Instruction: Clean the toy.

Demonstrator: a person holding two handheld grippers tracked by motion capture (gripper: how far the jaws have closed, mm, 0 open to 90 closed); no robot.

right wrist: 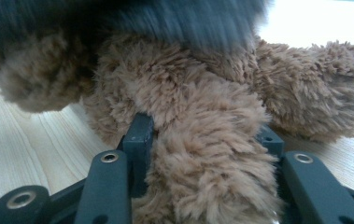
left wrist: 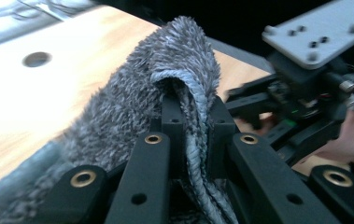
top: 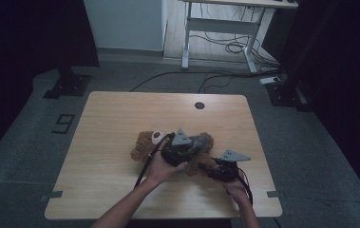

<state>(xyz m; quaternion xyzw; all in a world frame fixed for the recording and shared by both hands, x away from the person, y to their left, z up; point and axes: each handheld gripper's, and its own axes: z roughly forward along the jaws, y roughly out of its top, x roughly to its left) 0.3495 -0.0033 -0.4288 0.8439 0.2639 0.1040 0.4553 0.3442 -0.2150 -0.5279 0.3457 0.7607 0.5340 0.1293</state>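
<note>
A: Pinching a fold of grey fleece, the left hand-held gripper [left wrist: 191, 135] is clenched on the garment's hem [left wrist: 198, 116]; the cloth [left wrist: 132, 107] is soft and light, so a thin edge like that is the right place to take hold.

B: And the right hand-held gripper [right wrist: 202, 154]?

A: Its jaws straddle one leg [right wrist: 207, 177] of the teddy bear [top: 144, 145] and look pressed into the pile, grasping it. I judge the limb squashy and light; a grip near the body would slip less than one at the foot.

B: Where does the bear lie?

A: Near the middle of the desk [top: 120, 114], toward the person's side, lying down. Its long axis runs across the desk, head to the left in the high view, legs to the right, the grey cloth over its middle.
</note>
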